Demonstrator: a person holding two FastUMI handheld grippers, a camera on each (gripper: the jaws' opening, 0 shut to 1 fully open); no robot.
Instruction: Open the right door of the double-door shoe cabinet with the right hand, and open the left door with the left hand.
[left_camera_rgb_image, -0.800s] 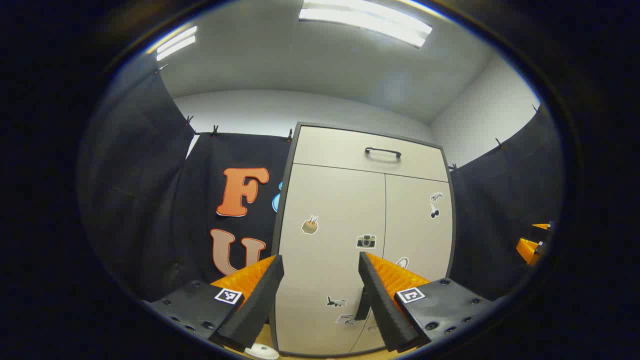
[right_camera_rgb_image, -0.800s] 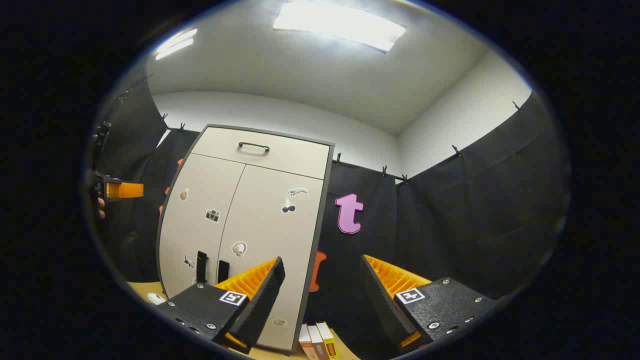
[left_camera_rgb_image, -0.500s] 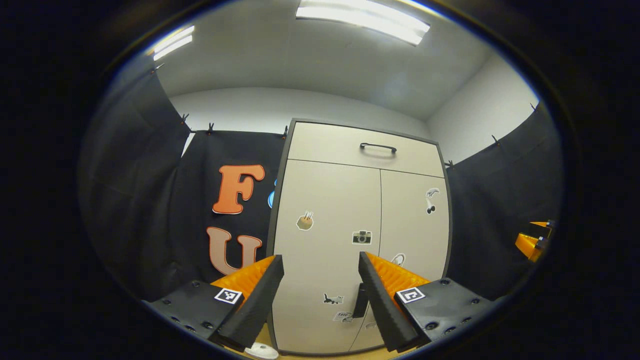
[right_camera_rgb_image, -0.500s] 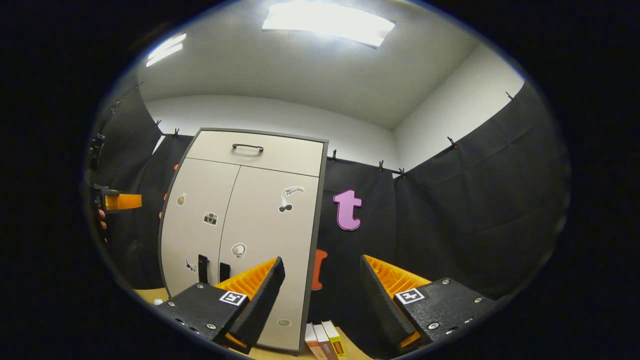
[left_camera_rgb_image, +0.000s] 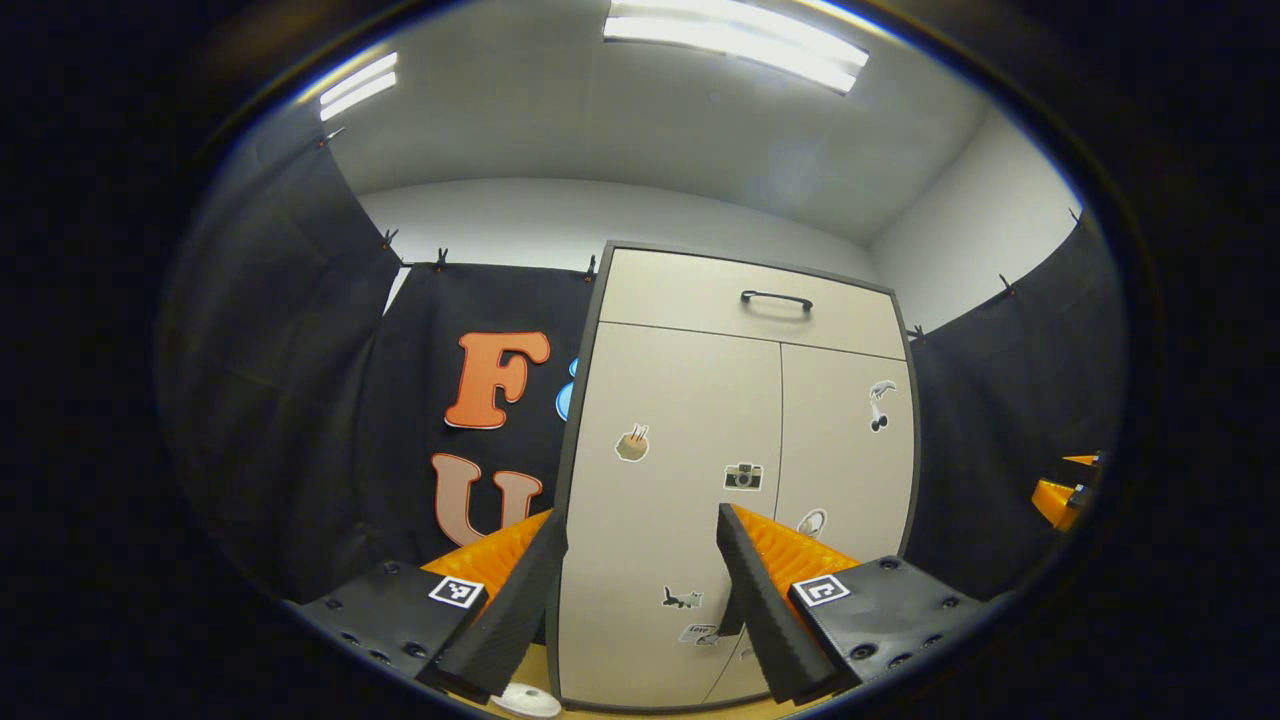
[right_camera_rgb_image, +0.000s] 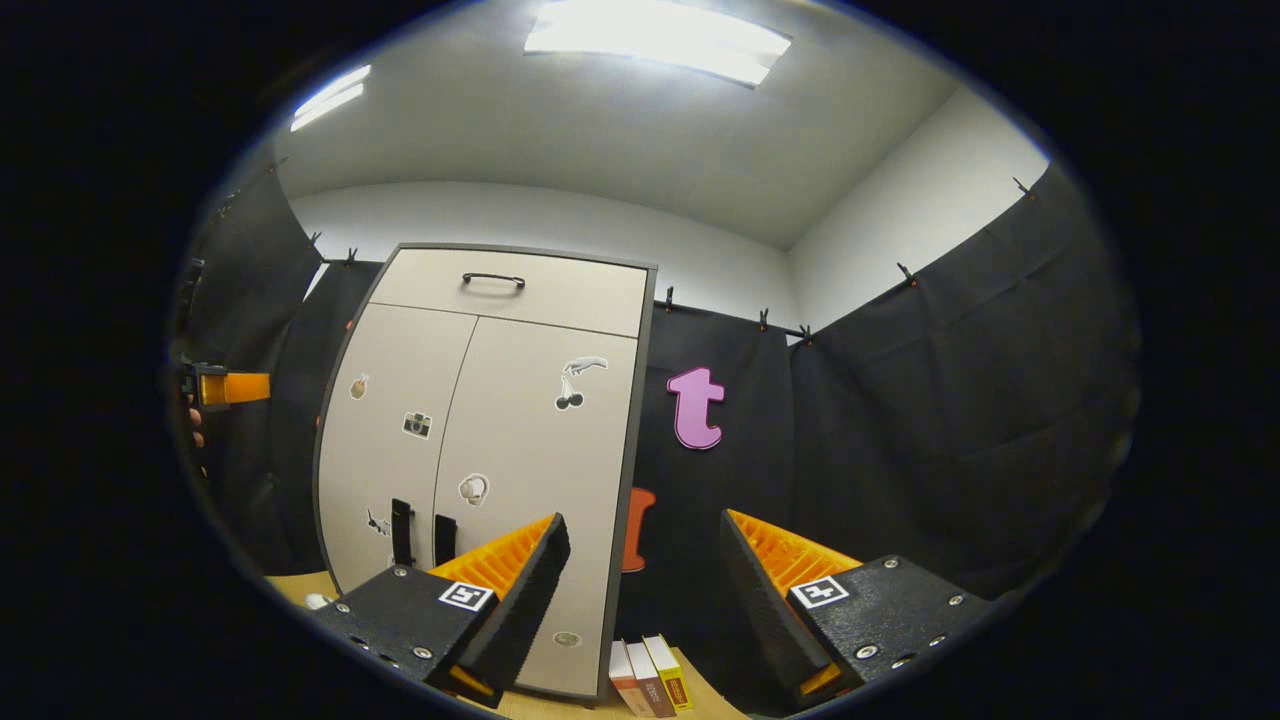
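The pale shoe cabinet (left_camera_rgb_image: 690, 420) stands upright ahead with both doors closed. In the left gripper view my left gripper (left_camera_rgb_image: 638, 518) is open, well short of the left door (left_camera_rgb_image: 665, 500), and its right finger hides most of a dark handle (left_camera_rgb_image: 727, 612). In the right gripper view the two dark door handles (right_camera_rgb_image: 402, 531) (right_camera_rgb_image: 444, 538) sit low near the centre seam. My right gripper (right_camera_rgb_image: 643, 522) is open, pointing past the right door (right_camera_rgb_image: 535, 470) toward the black cloth. Each view catches the other gripper (left_camera_rgb_image: 1060, 495) (right_camera_rgb_image: 228, 387) at its edge.
A top drawer with a dark handle (right_camera_rgb_image: 493, 280) sits above the doors. Three books (right_camera_rgb_image: 648, 675) lie on the wooden floor right of the cabinet. A small white round object (left_camera_rgb_image: 527, 700) lies at its left foot. Black cloth walls close in on both sides.
Both views have drifted slightly; the cabinet sits a little further right in the left gripper view than half a second ago. The doors stay closed and both grippers stay open.
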